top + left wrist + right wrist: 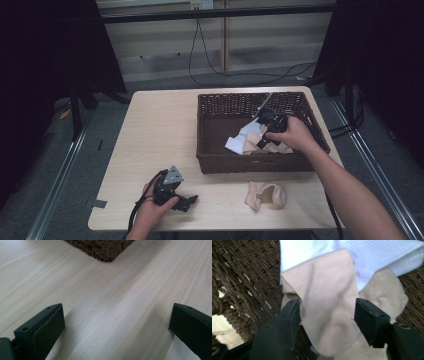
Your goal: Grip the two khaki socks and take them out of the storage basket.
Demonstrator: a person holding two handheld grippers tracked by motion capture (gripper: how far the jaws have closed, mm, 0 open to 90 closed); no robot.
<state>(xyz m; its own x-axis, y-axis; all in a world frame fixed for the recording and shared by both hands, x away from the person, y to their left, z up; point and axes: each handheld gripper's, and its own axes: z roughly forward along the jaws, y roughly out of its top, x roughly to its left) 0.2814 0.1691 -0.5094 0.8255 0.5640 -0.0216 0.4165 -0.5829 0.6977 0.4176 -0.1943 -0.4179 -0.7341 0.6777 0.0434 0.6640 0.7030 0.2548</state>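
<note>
Right gripper view: right gripper (325, 322) spread, jaws either side of a raised fold of soft beige fabric sock (329, 307), not yet closed on it. Beneath and behind, a white ribbed cloth piece (372, 257), all inside the dark brown woven wicker basket (244, 270).

High view: same basket (220, 162) on the pale wooden bench (155, 130), right gripper (265, 137) down among the pile. Another beige sock (266, 195) outside, just in front of the basket. Left gripper (181, 200) low over the bench near the front edge, spread wide, holding nothing.

Likely trouble: closing too deep and catching the white cloth along with the beige fold, so two pieces rise together. Closing too shallow, on the thin fold only: likely slip on lifting. Possible snag on the wicker weave if dragged sideways.
</note>
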